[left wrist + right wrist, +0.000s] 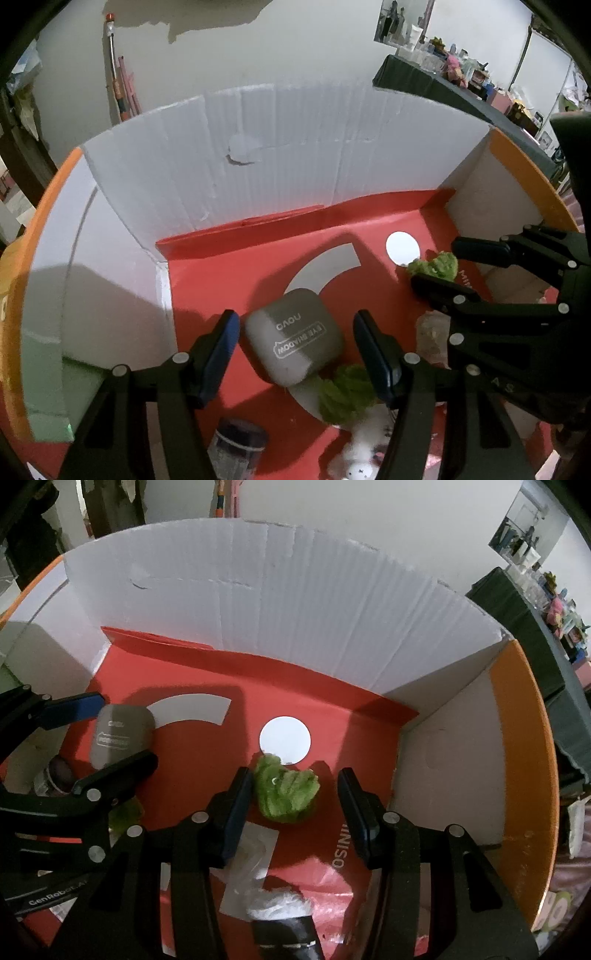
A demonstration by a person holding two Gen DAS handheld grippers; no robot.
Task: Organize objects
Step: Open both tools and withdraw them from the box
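Both claws hang inside an open cardboard box (332, 602) with a red floor and tall white walls. The left claw (295, 354) stands apart around a grey eye-shadow case (293, 336), which lies on the floor at the centre of its view; neither pad appears to touch it. The right claw (295, 812) also stands apart, a green fuzzy piece (288, 790) lying loose between its fingers just below a white circle (284, 739) printed on the floor; its left pad is close to the fluff, though I cannot tell if it touches. Both things look set down, so the step in hand is probably letting go and clearing out. To do that well, each claw should lift straight up before travelling sideways, so no pad drags the case or snags the fluff. Room is tight: from the right wrist view the left claw sits at nine o'clock, near enough to clash if both swing inward. A second green piece (345, 393) and a small dark-lidded jar (238, 448) crowd six o'clock in the left view. Open floor lies toward twelve o'clock, below the back wall.
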